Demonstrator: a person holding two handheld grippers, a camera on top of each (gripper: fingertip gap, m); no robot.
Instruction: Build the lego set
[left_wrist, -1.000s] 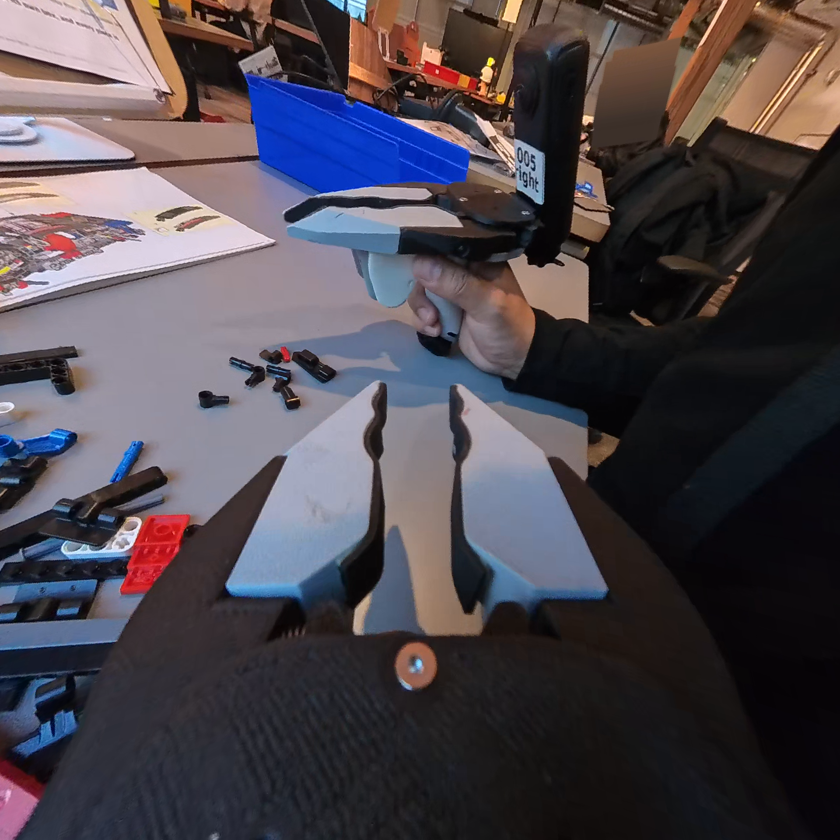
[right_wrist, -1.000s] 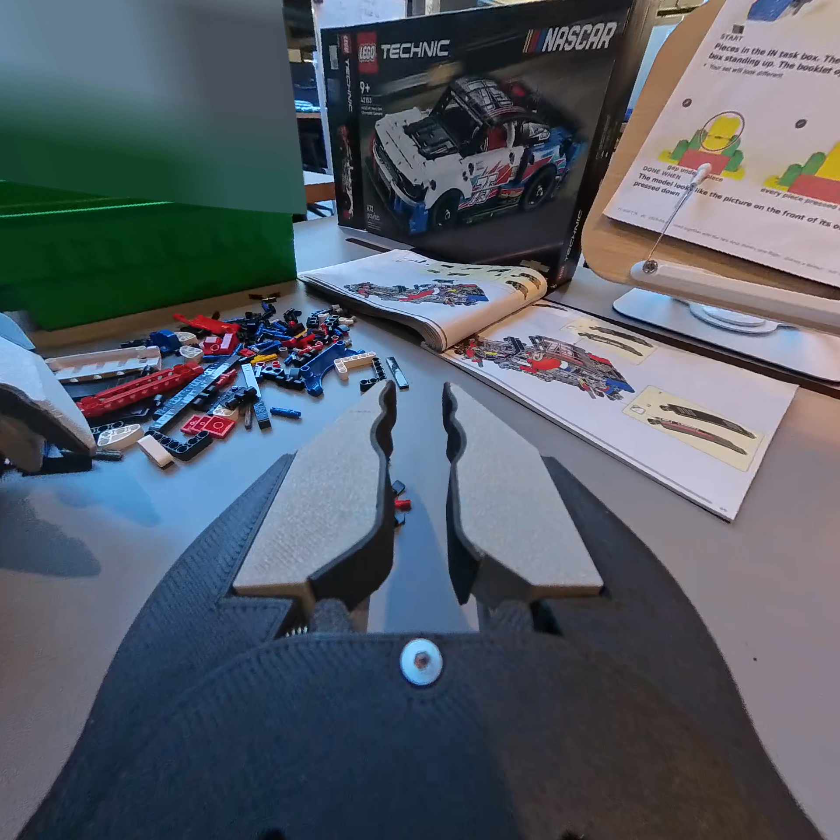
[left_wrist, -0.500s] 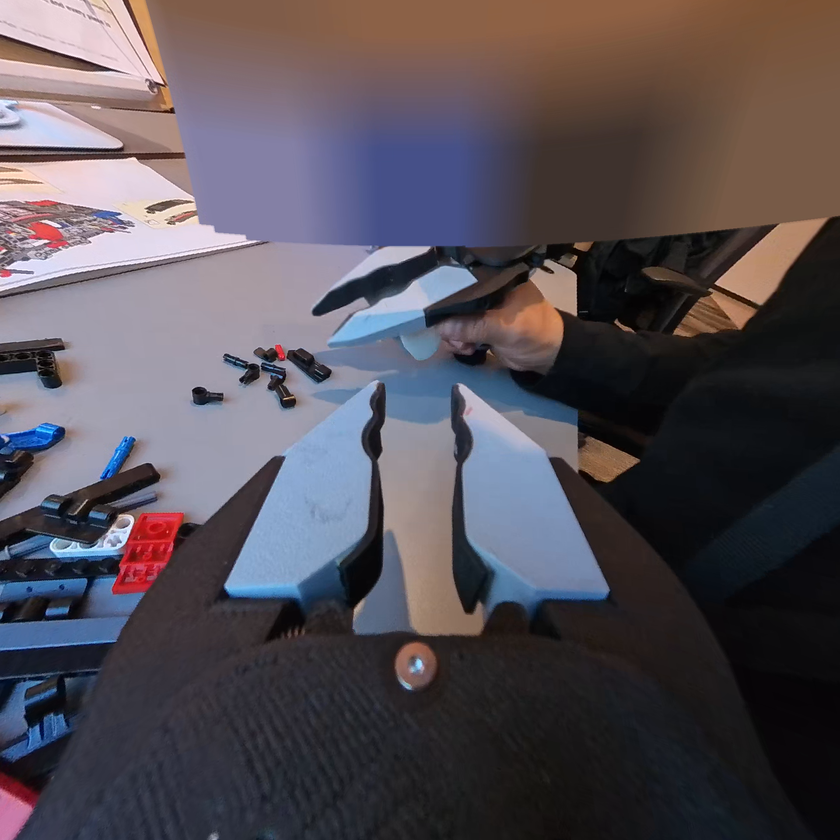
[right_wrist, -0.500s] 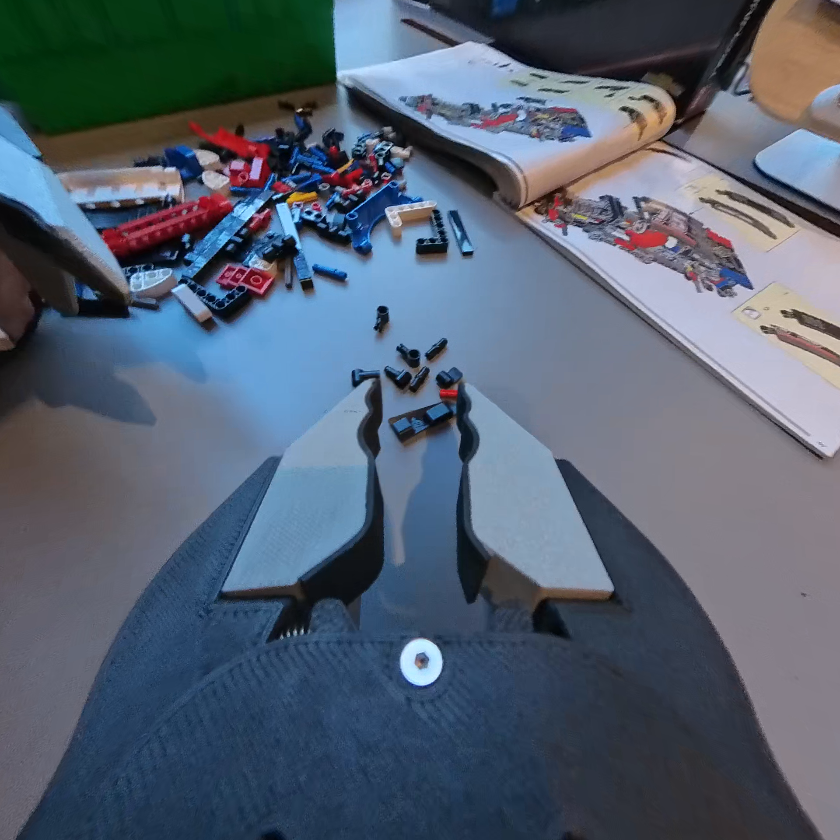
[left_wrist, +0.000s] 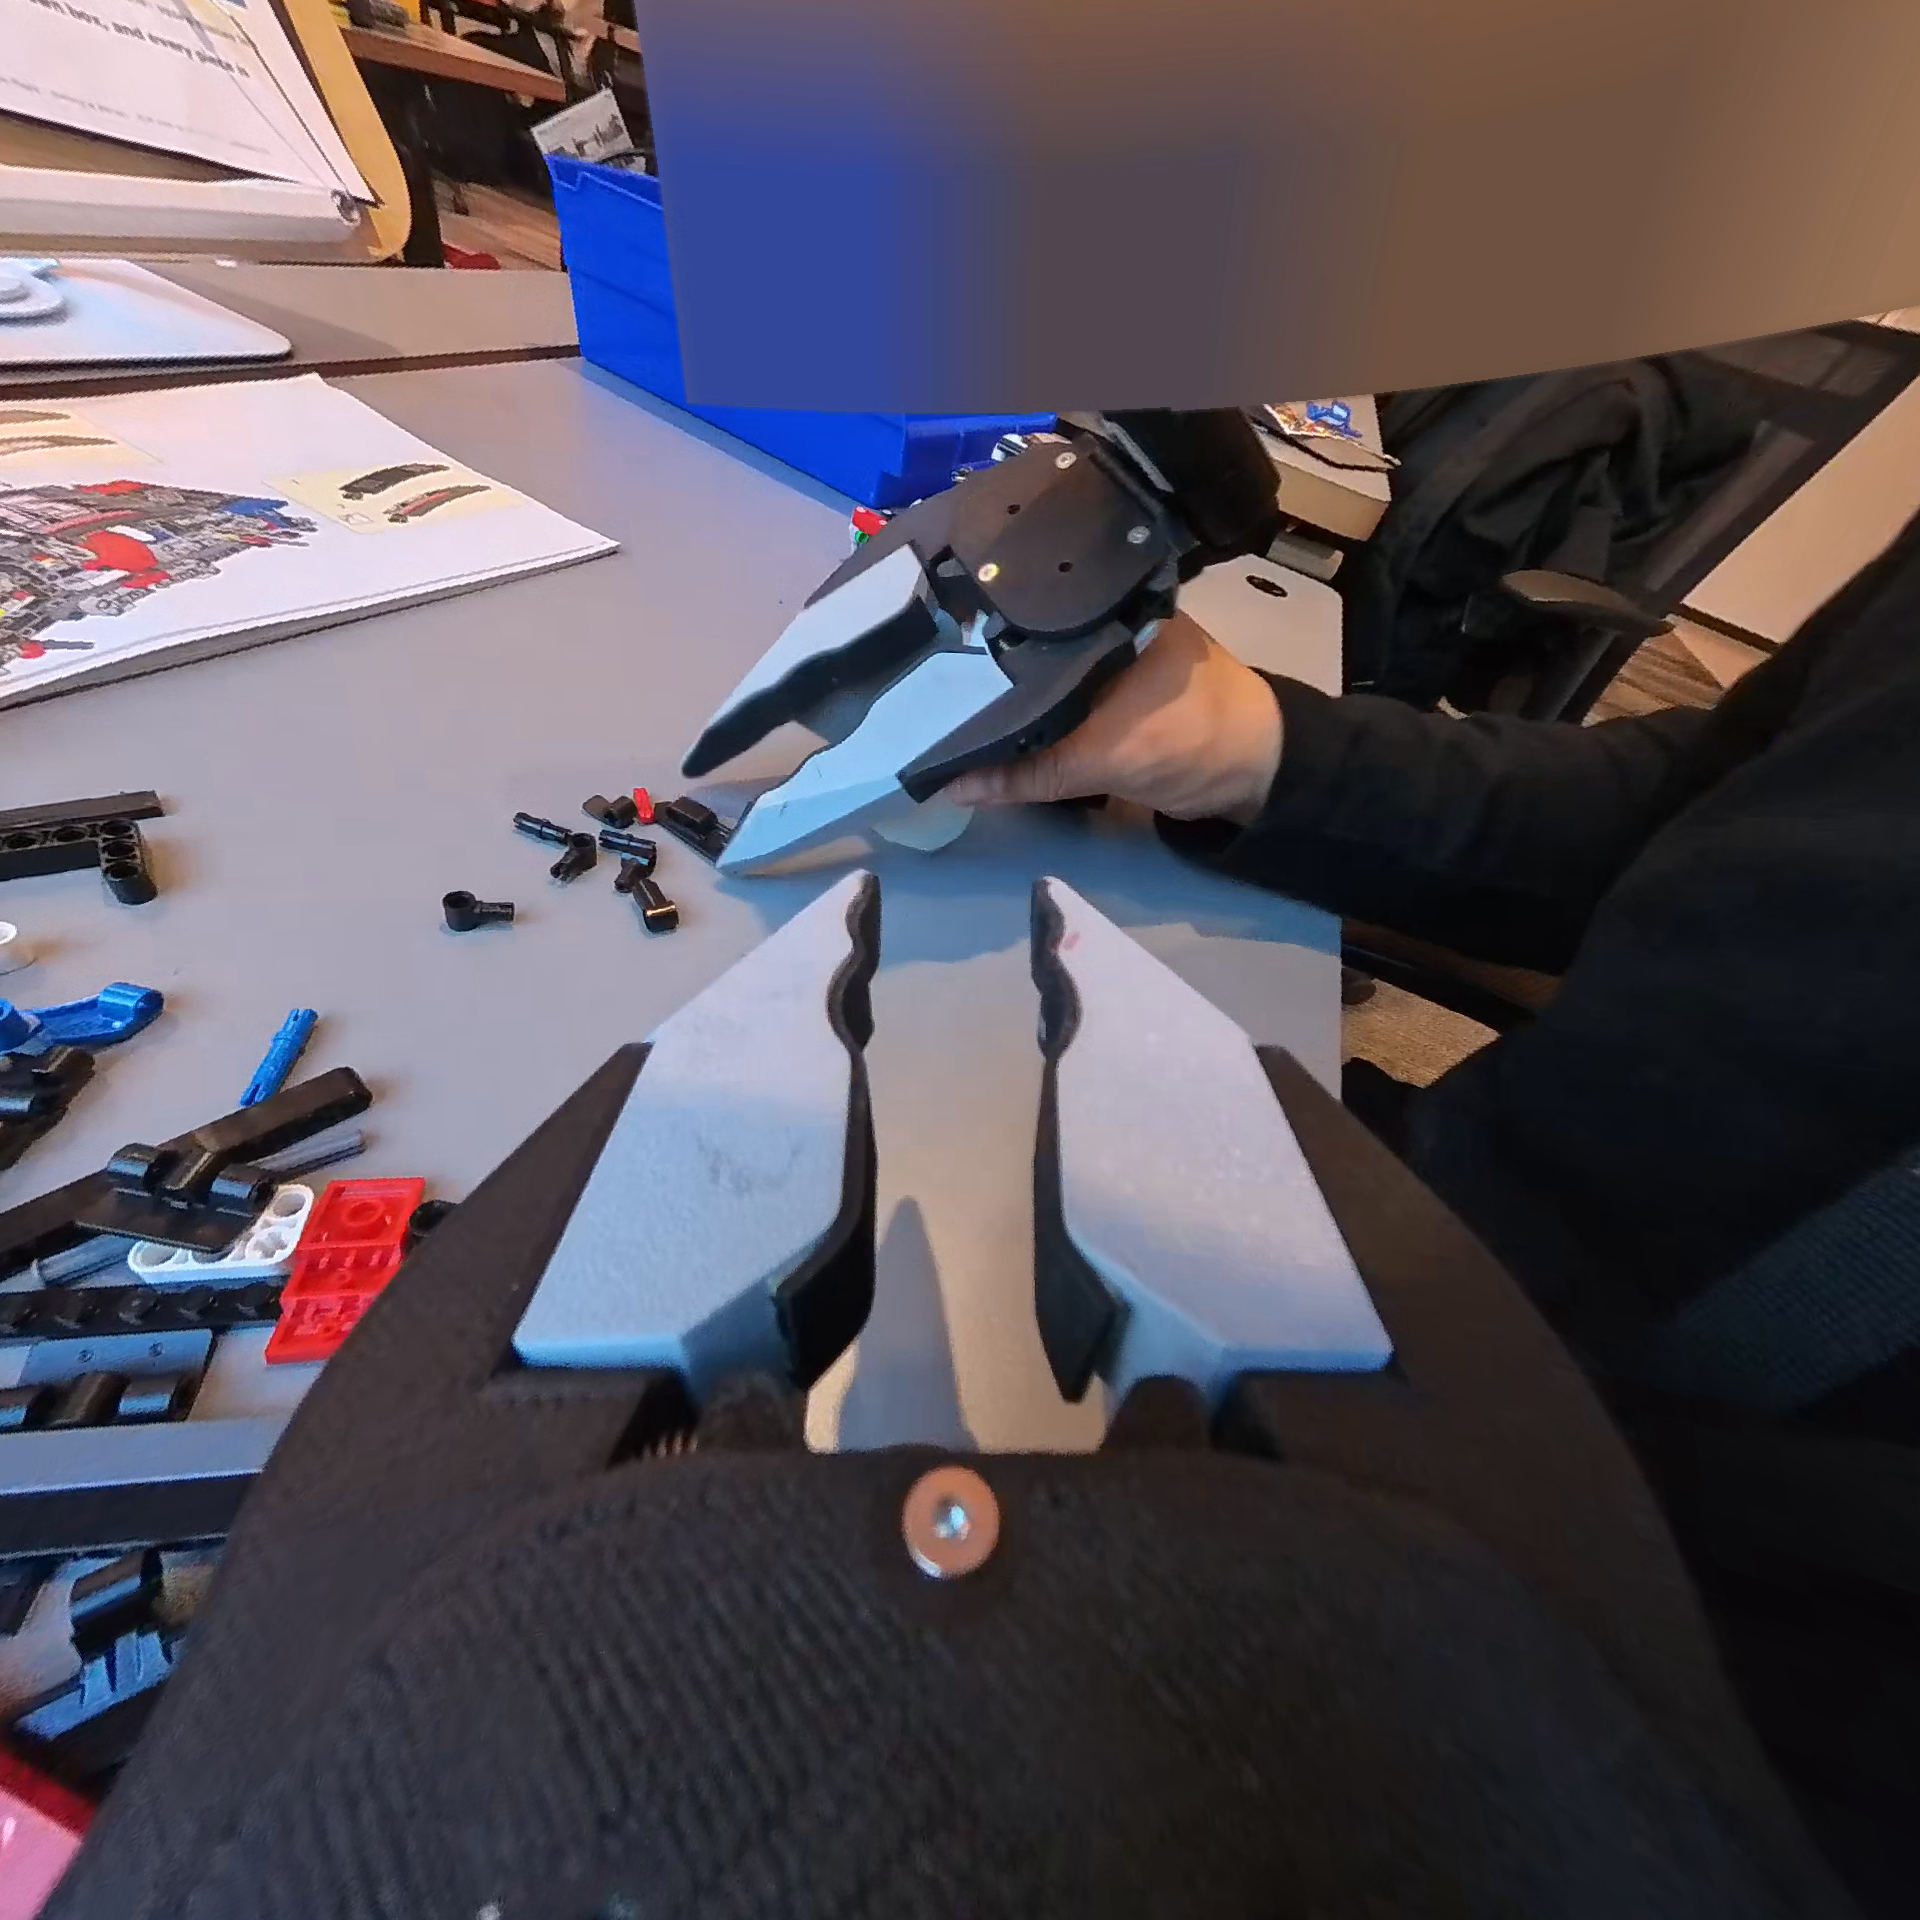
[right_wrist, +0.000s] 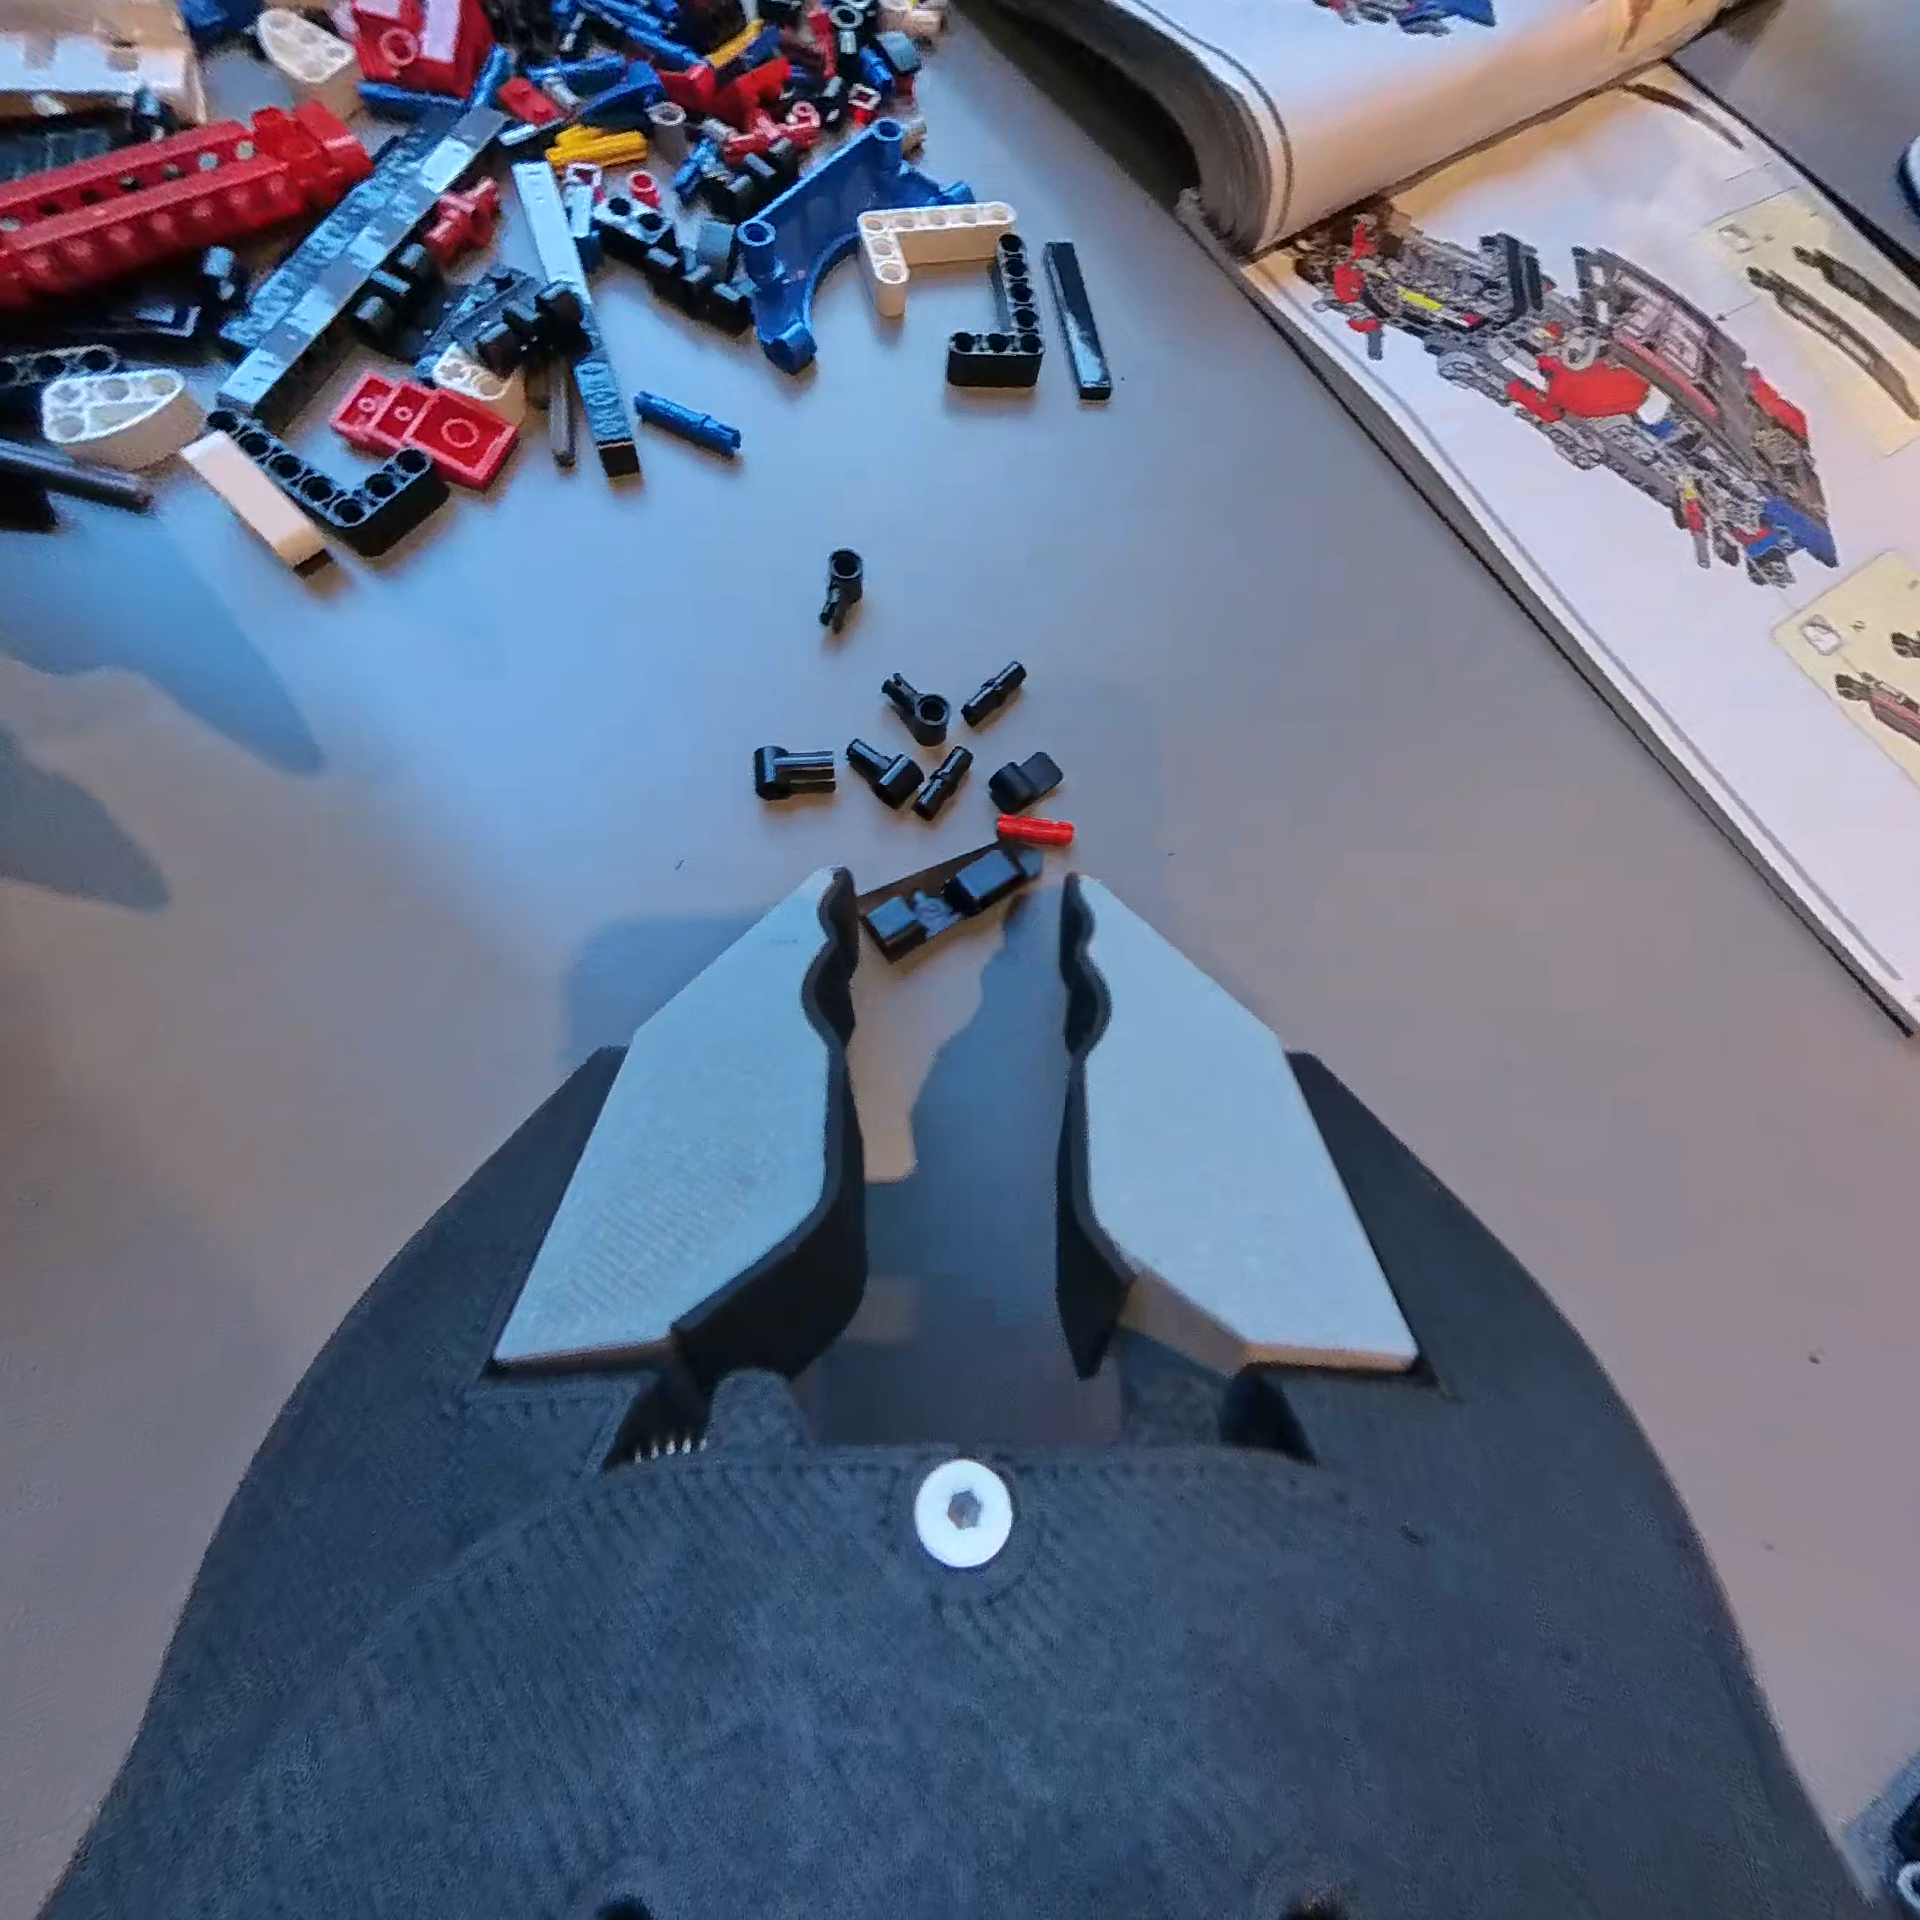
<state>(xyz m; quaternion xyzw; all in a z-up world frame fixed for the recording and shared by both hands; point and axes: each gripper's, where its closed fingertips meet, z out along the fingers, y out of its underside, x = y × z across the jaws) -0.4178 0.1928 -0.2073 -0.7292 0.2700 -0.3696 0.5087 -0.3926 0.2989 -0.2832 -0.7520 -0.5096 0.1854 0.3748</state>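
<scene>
Dropping from a raised, level pose a second ago, the right tongs (right_wrist: 958, 883) have tipped nose-down to the grey table (right_wrist: 1299, 727) and now hover with their tips at a small black clip piece (right_wrist: 951, 896), which lies flat between and just ahead of them, touching neither finger as far as the right wrist view shows. Both jaws stand released, holding nothing. The left tongs (left_wrist: 954, 896) have hardly moved and are also parted and empty, waiting low over bare table near the person's side. This reads as the start of a pick: the black clip piece looks like the chosen part, and the build itself seems barely begun, since no joined pieces are in sight. Just beyond the right tips lie a red pin (right_wrist: 1035, 828) and a cluster of black connectors (right_wrist: 902, 753), close enough that a sweeping close could knock them. Farther ahead and to the left sits the big pile of loose bricks (right_wrist: 416, 260); ahead and to the right lies the open instruction booklet (right_wrist: 1558, 312). Behind and beside the right tongs the table is bare, so there is room to draw back. From the left wrist view, the table edge (left_wrist: 1335, 997) runs just right of the left tongs.
</scene>
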